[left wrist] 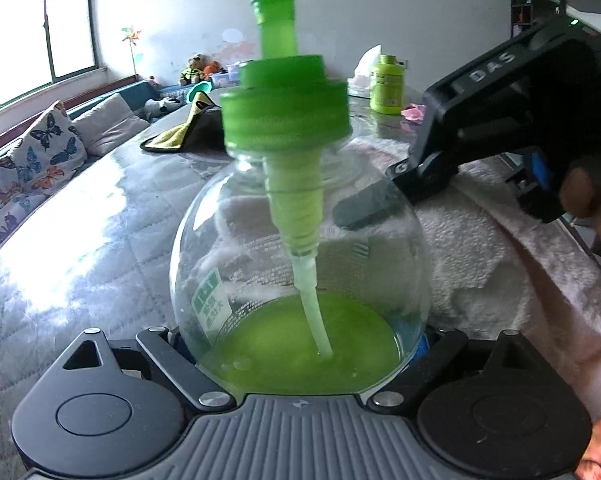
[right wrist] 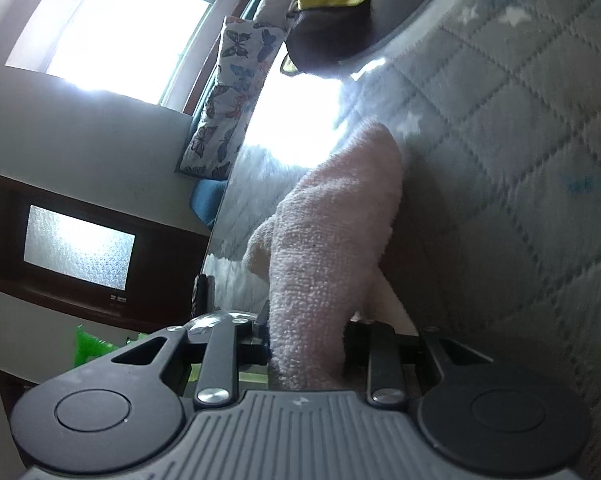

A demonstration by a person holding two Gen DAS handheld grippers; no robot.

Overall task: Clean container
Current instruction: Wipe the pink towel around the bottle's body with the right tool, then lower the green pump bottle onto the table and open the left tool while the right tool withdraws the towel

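- Container (left wrist: 300,264): a clear round bottle with a green pump cap (left wrist: 286,116), seated between the fingers of the left gripper (left wrist: 300,344). The fingers stand half spread to either side of its base. Whether the pads press on the glass cannot be told, since the bottle's bulge hides them. This cradle probably steadies the bottle so its walls can be wiped.
- Green liquid (left wrist: 300,344): pooled at the bottom of the bottle, nearest the left fingers, with the pump's dip tube (left wrist: 314,304) reaching down into it. The bottle stands close to upright, which keeps the liquid off the walls to be cleaned.
- Right gripper (right wrist: 306,344): fingers pressed nearly together, pinching a pink towel (right wrist: 332,240) that rises from between them. The tight pinch suits thin, soft cloth.
- In the left wrist view, the right gripper (left wrist: 384,192) lies against the far right side of the bottle, beyond the left fingers. The towel (left wrist: 480,216) is spread behind it. It is likely positioned to rub the outer wall.
- Table (left wrist: 80,232): a glossy quilted surface beyond both pairs of fingers.
- Farther out: a yellow cloth (left wrist: 172,136) and a second green bottle (left wrist: 386,84), well apart from the work.
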